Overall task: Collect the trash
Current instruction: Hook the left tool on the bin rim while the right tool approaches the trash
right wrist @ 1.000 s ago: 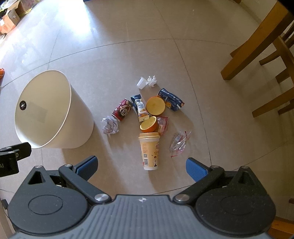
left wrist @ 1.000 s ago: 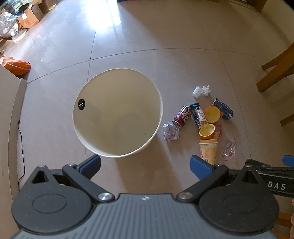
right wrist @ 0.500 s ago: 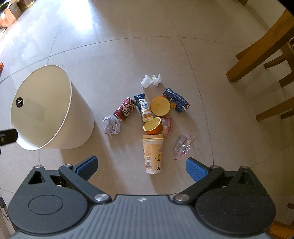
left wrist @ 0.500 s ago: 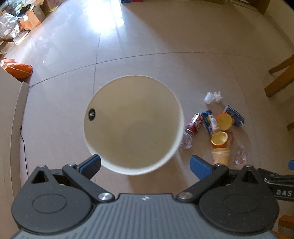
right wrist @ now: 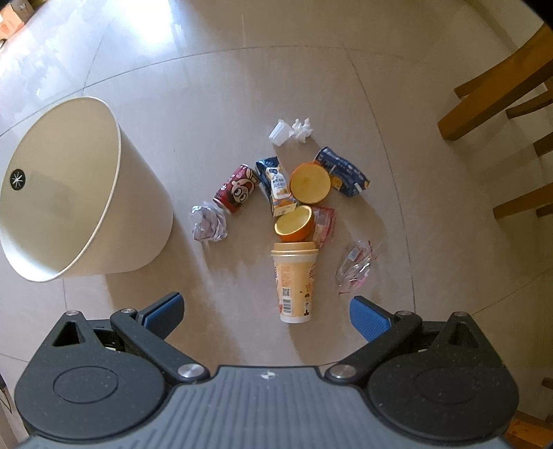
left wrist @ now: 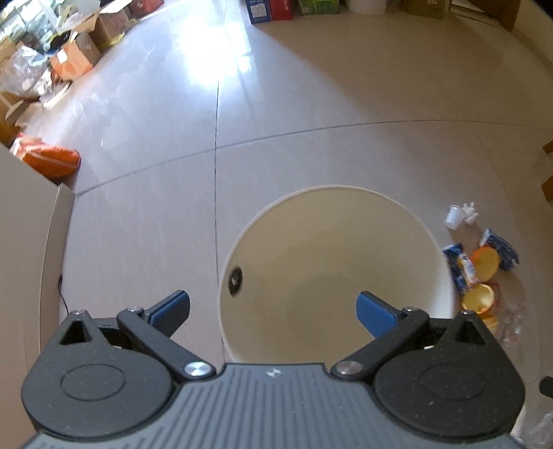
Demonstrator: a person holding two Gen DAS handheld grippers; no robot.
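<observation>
A cream waste bin [right wrist: 79, 203] stands on the tiled floor, its inside bare [left wrist: 331, 262]. Right of it lies a heap of trash: a yellow paper cup [right wrist: 295, 281] on its side, two orange halves [right wrist: 295, 224], a red can [right wrist: 236, 188], a crumpled paper ball [right wrist: 209, 222], a blue carton [right wrist: 345, 171], a snack packet [right wrist: 274, 183], a clear wrapper [right wrist: 357, 267] and a small white cup [right wrist: 281, 133]. My right gripper [right wrist: 266, 316] is open just short of the yellow cup. My left gripper [left wrist: 273, 311] is open above the bin's near left rim. Neither holds anything.
Wooden chair legs [right wrist: 497, 86] stand at the right. Cardboard boxes and bags [left wrist: 58, 58] line the far left wall, with an orange bag [left wrist: 48, 160] beside a beige panel [left wrist: 27, 241]. More boxes [left wrist: 276, 8] sit at the back.
The left gripper has swung left and forward, so the bin now sits lower right in its view and the trash slides to the edge. The right gripper has come closer to the yellow cup.
</observation>
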